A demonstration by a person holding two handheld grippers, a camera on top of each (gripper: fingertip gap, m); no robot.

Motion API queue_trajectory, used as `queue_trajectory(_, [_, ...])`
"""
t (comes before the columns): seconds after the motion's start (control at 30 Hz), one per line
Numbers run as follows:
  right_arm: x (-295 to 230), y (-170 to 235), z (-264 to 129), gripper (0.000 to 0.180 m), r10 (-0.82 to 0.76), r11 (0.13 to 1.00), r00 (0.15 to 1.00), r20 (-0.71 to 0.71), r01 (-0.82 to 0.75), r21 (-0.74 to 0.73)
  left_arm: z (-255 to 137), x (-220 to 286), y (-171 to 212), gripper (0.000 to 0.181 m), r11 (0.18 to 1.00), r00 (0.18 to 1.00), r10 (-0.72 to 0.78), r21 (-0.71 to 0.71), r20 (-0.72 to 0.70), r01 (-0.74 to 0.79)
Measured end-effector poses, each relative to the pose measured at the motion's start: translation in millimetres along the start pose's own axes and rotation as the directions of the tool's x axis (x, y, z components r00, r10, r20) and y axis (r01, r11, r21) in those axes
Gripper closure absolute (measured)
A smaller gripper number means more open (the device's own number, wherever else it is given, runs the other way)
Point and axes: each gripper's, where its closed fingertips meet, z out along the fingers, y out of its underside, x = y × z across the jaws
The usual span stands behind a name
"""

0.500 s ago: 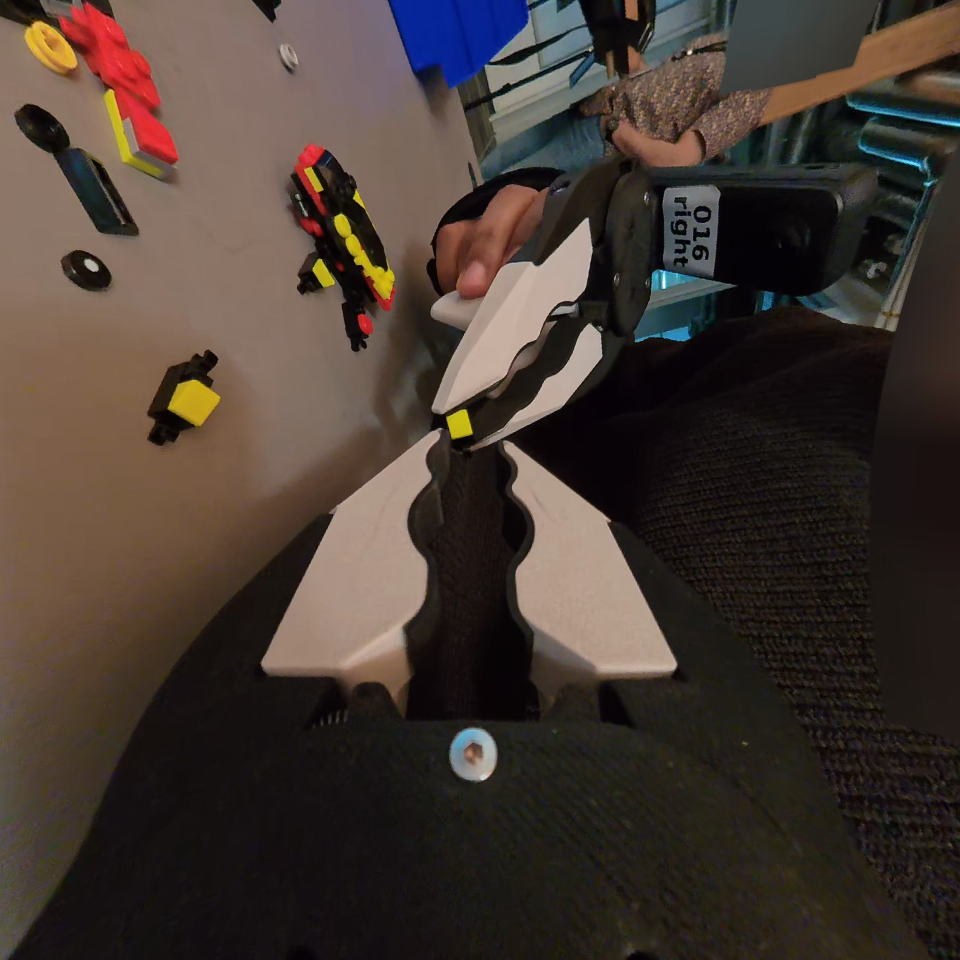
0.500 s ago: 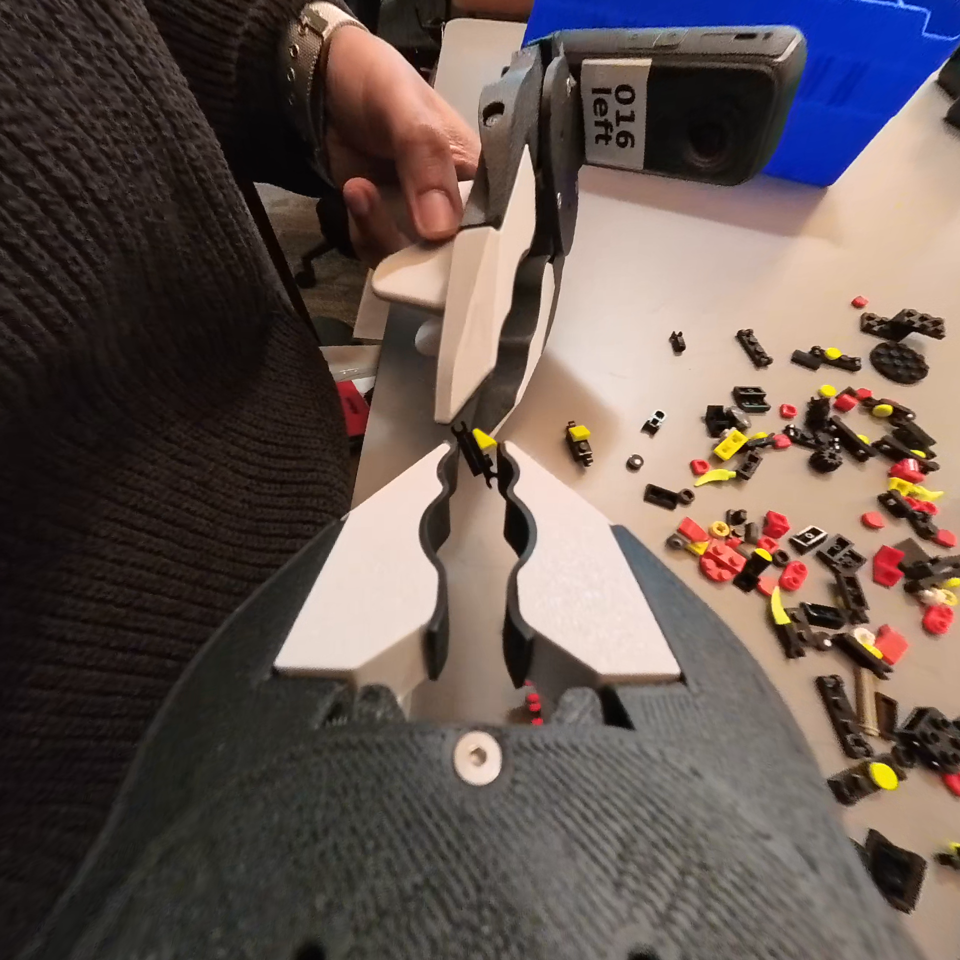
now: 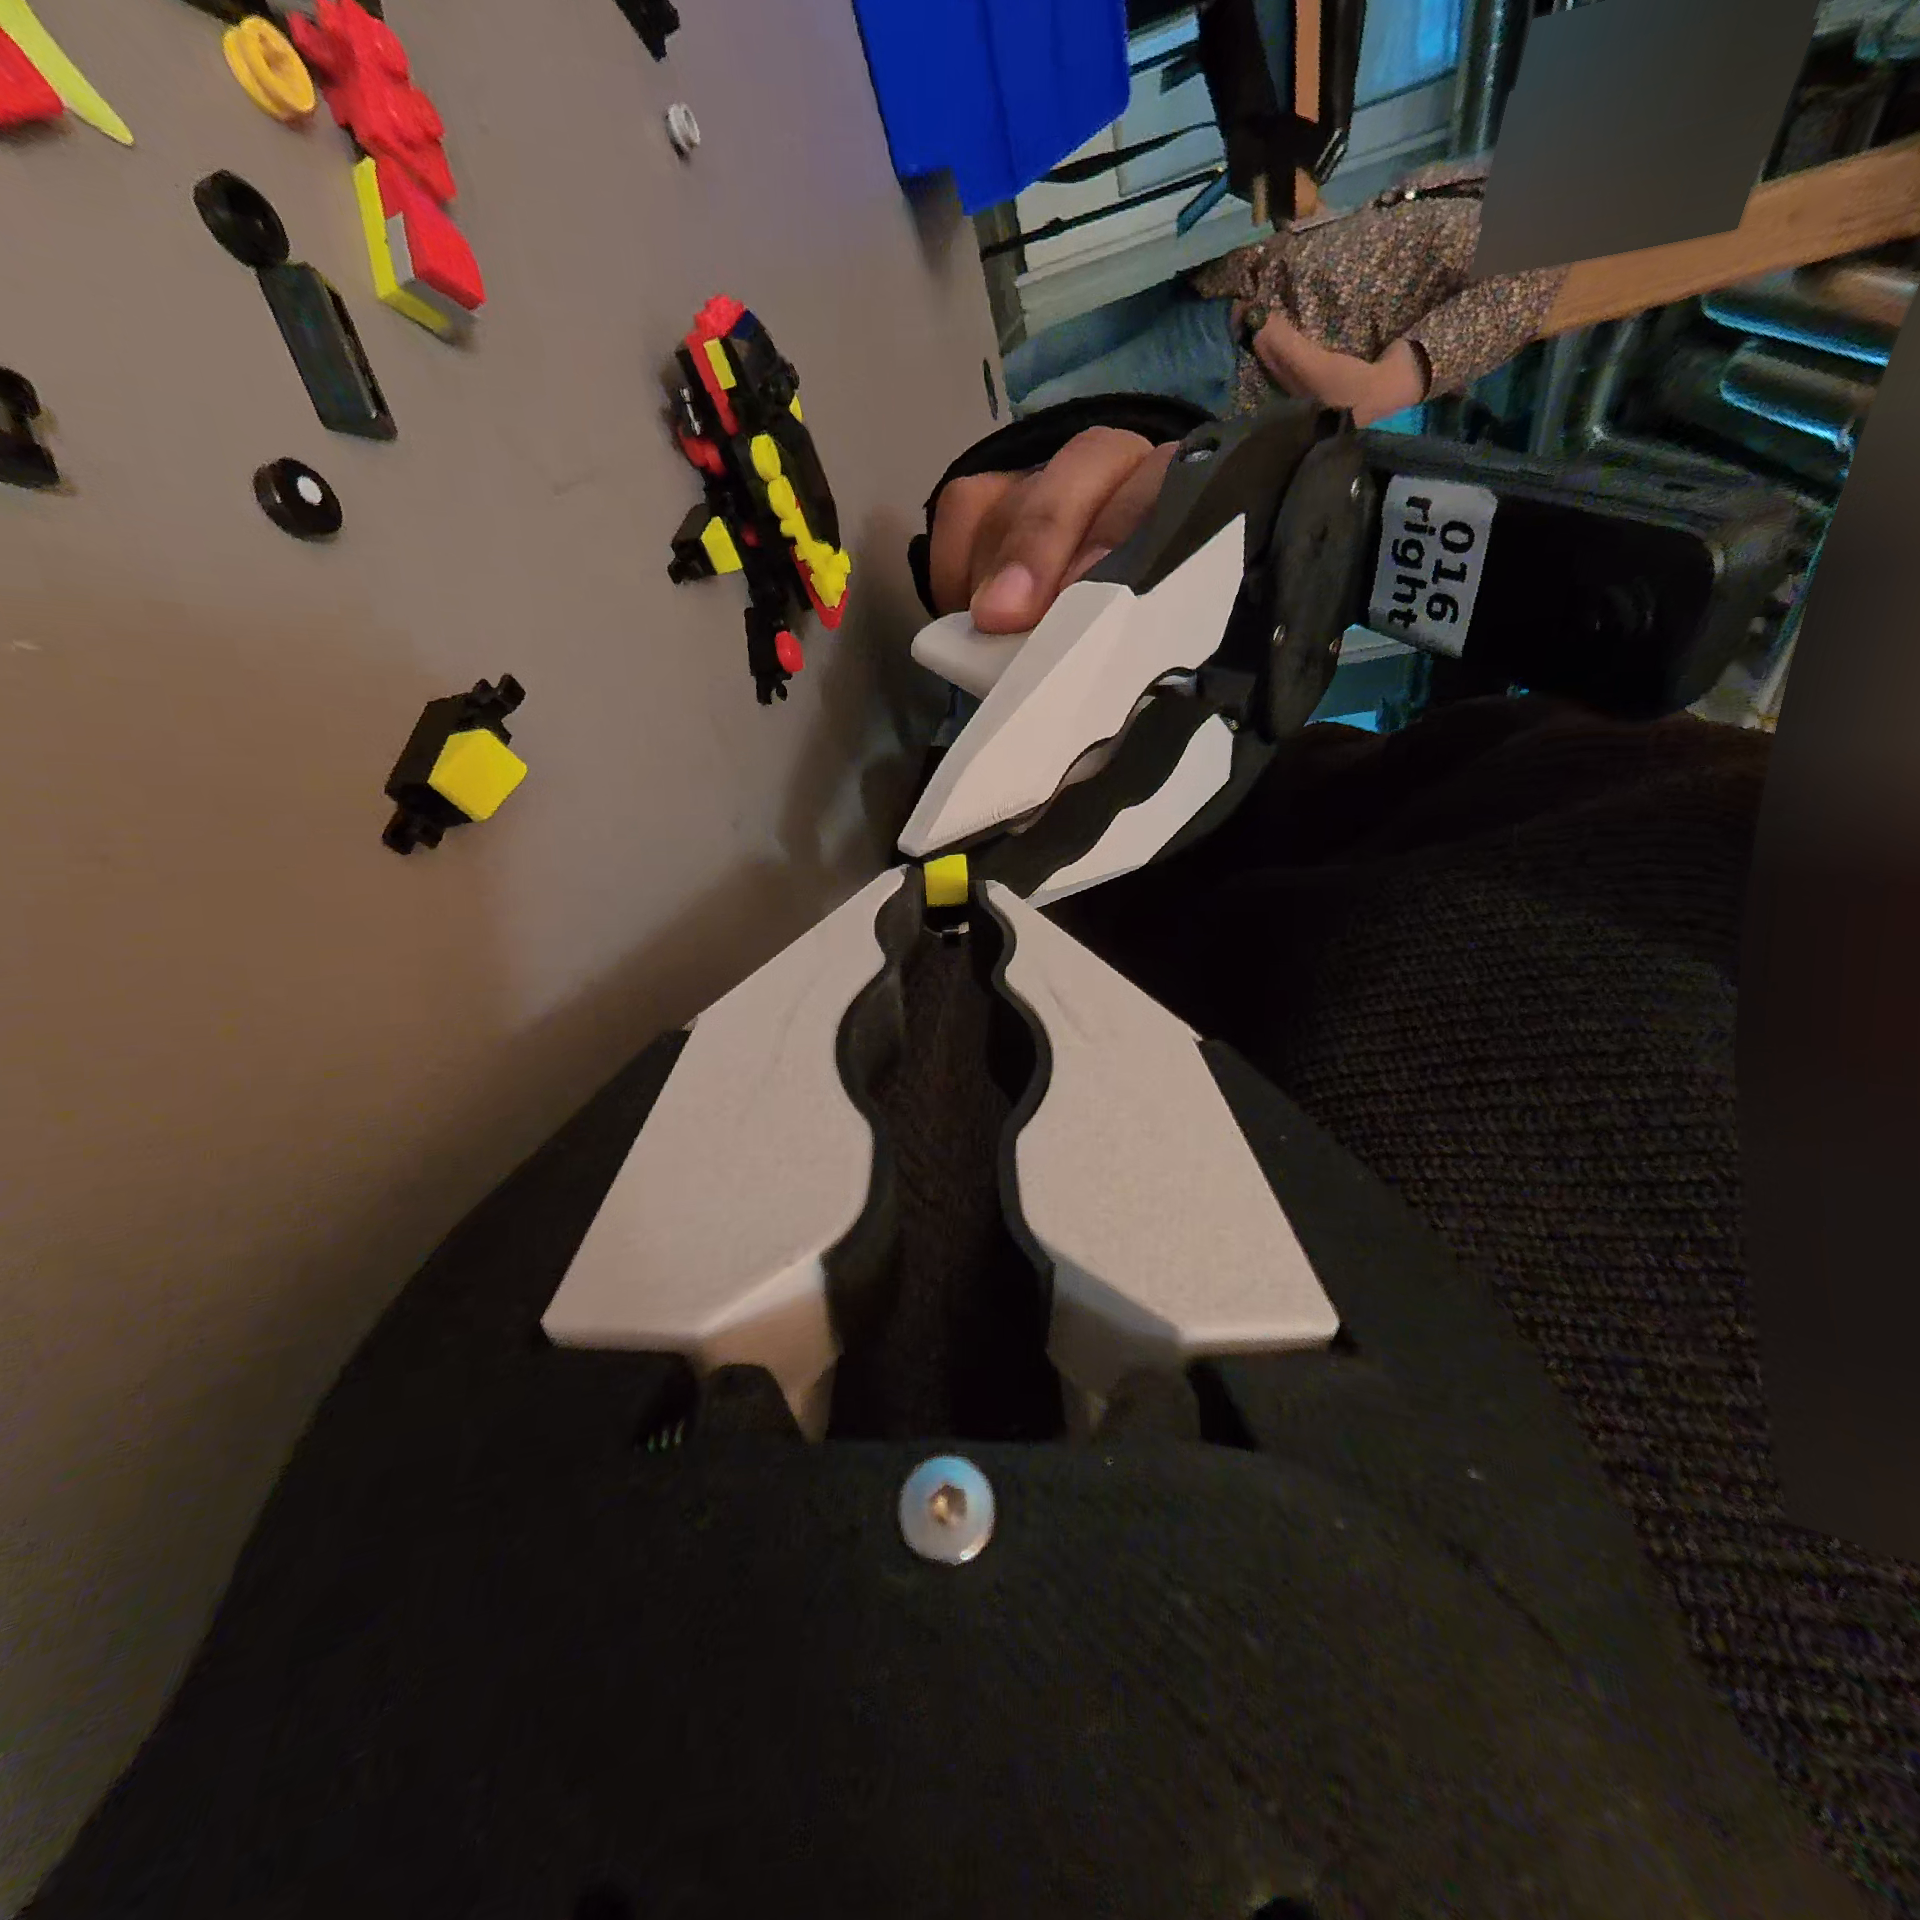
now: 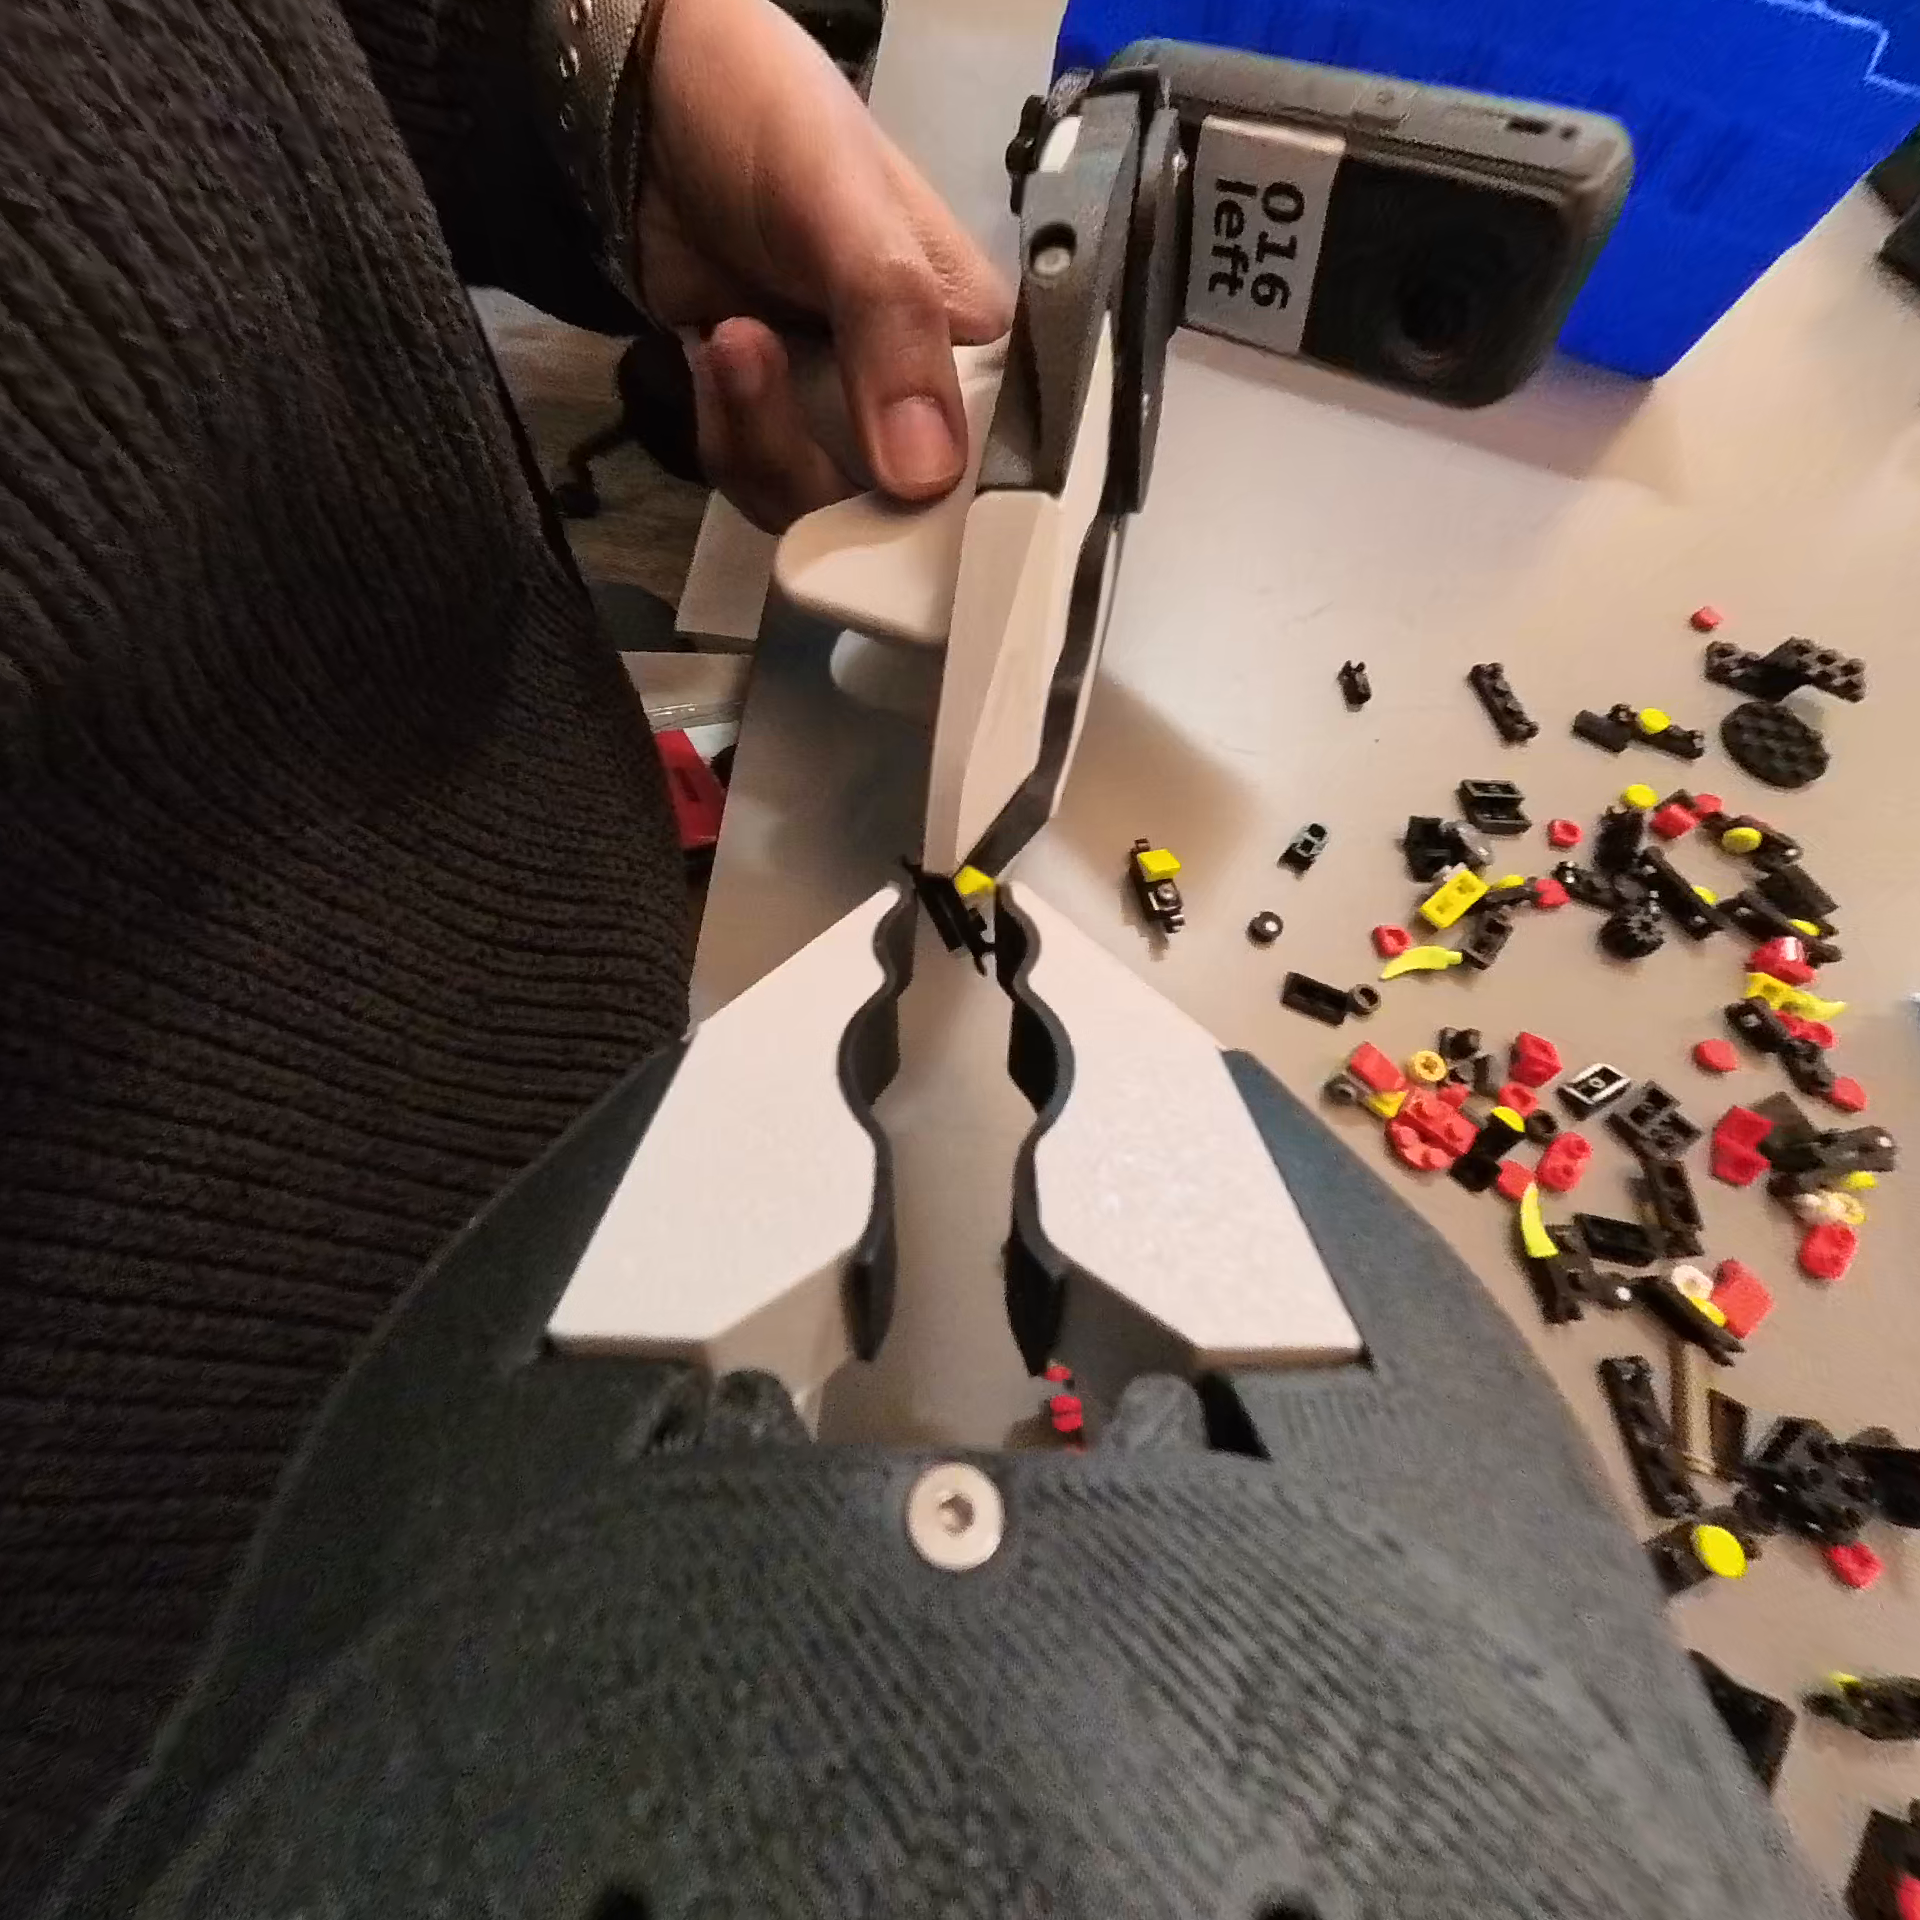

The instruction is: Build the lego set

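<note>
Both claws meet tip to tip above the near edge of the grey table [image 4: 1351, 540]. From the left wrist view, the left gripper [image 3: 943, 896] has its 2 white fingers drawn nearly together at the tips, pinching a small yellow-and-black lego piece [image 3: 945, 881]. The right gripper [image 3: 971, 847] comes in from the upper right, held by a hand [image 3: 1023, 540], its tips closed onto the same piece from above. From the right wrist view, that piece [image 4: 961, 904] sits between both pairs of tips. On the table lie a half-built black, yellow and red model [image 3: 764, 488], a yellow-topped black block [image 3: 457, 769], and a scatter of loose bricks [image 4: 1621, 1049] beside a blue bin [image 4: 1714, 135].
</note>
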Motion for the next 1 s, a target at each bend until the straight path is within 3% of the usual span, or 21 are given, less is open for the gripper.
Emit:
queue_trajectory(0.1, [5.6, -6.3, -3.2, 0.162, 0.049, 0.998, 0.999, -0.011, -0.049, 0.041, -2.8, 3.5, -5.6, 0.175, 0.998, 0.999, 0.053, 0.025, 0.006, -0.053])
queue_trajectory(0.27, [20.7, -15.9, -15.9, 0.143, 0.292, 0.943, 0.954, 0.064, -0.298, 0.146, -13.4, 26.7, -20.5, 0.175, 0.978, 0.981, 0.183, 0.118, -0.067, -0.174])
queue_trajectory(0.5, [28.0, -46.6, -38.8, 0.153, 0.553, 0.692, 0.747, 0.369, -0.659, 0.295, -17.7, 43.9, -26.6, 0.176, 0.925, 0.935, 0.352, 0.172, -0.052, -0.339])
queue_trajectory(0.67, [23.2, -46.4, -38.1, 0.158, 0.542, 0.709, 0.753, 0.375, -0.648, 0.278, -12.6, 46.5, -25.0, 0.176, 0.882, 0.894, 0.448, 0.154, 0.013, -0.445])
queue_trajectory(0.77, [18.6, -46.4, -36.5, 0.173, 0.525, 0.73, 0.764, 0.375, -0.631, 0.264, -10.1, 48.1, -24.1, 0.176, 0.846, 0.857, 0.513, 0.139, 0.059, -0.516])
queue_trajectory(1.0, [17.5, -42.6, -36.0, 0.173, 0.443, 0.817, 0.85, 0.285, -0.513, 0.262, -7.7, 43.1, -22.3, 0.176, 0.798, 0.801, 0.583, 0.093, 0.136, -0.596])
